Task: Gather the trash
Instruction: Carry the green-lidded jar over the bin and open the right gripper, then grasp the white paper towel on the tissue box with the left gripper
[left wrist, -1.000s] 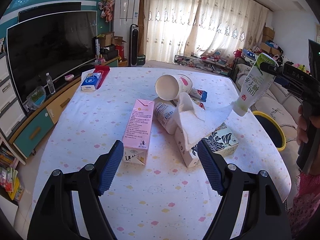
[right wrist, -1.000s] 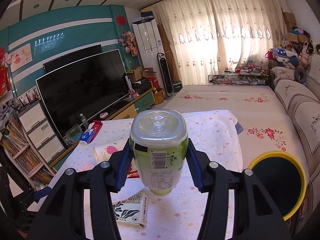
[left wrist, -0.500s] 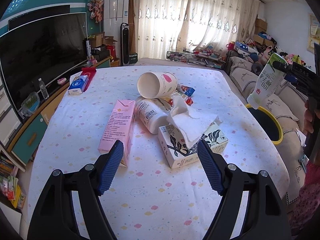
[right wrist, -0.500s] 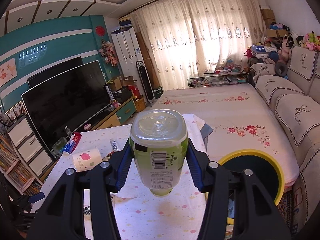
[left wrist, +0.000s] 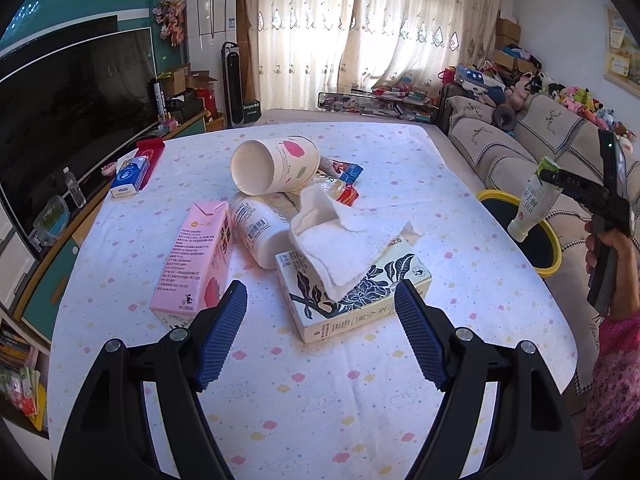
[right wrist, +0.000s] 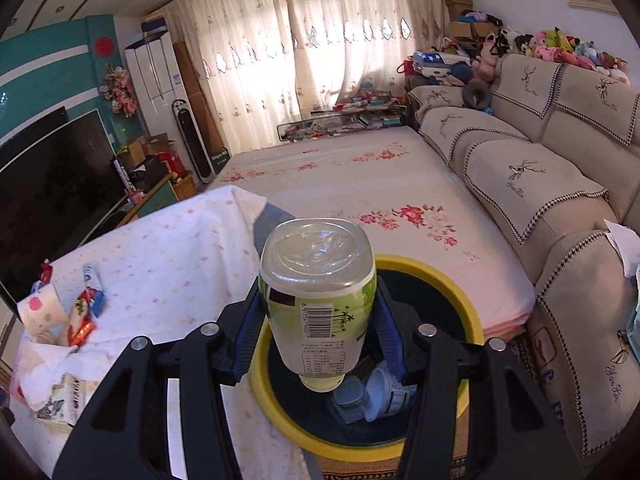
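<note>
I have the green-labelled plastic bottle [right wrist: 318, 304] pinched by its sides in my right tool [right wrist: 318, 328], cap end pointing down and base toward the camera, so that when I let go it should fall neck first. It hangs directly over the mouth of the yellow-rimmed bin [right wrist: 468, 312], which stands on the floor just off the right edge of the bench [left wrist: 400, 168], between it and the sofa [right wrist: 532, 168]. The bin sits there so trash can go straight off the bench side and into it. A couple of pale containers [right wrist: 384, 396] already lie at its bottom. My judgement is that the bottle is lined up well enough to release; the only risk I see is it clipping the near rim if I drop it while tilted.

My left tool [left wrist: 320, 332] is spread wide and holds nothing, hovering low over the near part of the bench, aimed at the remaining pile. Nearest to it lies the flower-printed carton [left wrist: 360, 304] on its side with a white paper towel [left wrist: 344, 244] draped over it. To the left lies the pink milk carton [left wrist: 196, 260], and between them a white bottle [left wrist: 260, 232] on its side. Farther off, a paper cup [left wrist: 274, 164] is tipped over with snack wrappers [left wrist: 344, 172] beside it. At the far left edge sits a small blue box [left wrist: 130, 174]. The flower-printed carton looks like my next pick.
</note>
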Tool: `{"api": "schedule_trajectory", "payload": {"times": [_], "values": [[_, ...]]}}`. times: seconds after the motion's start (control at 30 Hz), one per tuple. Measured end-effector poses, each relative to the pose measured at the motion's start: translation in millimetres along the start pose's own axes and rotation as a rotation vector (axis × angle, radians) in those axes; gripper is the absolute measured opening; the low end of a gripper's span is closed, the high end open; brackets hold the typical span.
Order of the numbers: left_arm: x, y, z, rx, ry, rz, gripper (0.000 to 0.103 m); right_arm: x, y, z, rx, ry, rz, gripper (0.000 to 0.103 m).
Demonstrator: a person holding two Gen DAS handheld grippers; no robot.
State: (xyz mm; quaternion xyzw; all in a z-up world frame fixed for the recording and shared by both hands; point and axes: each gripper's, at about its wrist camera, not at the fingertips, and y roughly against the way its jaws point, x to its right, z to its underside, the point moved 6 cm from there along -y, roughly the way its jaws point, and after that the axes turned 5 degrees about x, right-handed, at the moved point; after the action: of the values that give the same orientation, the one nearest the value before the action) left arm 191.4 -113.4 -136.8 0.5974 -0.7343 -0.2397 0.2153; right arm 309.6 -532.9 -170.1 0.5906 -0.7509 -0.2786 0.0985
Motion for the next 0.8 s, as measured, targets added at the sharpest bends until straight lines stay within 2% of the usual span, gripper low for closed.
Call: {"api": "schedule_trajectory", "payload": {"times": [0.3,0.53,0.8], "values": [[15,-17,-1,-0.032,-0.033,0.006,0.076,22,-47,40,-0.096,-0.006,0.07,0.051],[19,-24,-1,-0.044,-0.038,0.011,0.076,22,-36,37,-0.06,0.01,0.076,0.055],[11,-38,-15,-0.029,-0.036,0.005,0.076,3,-16,37,-0.04,0.038,0.04,0.056]]}}
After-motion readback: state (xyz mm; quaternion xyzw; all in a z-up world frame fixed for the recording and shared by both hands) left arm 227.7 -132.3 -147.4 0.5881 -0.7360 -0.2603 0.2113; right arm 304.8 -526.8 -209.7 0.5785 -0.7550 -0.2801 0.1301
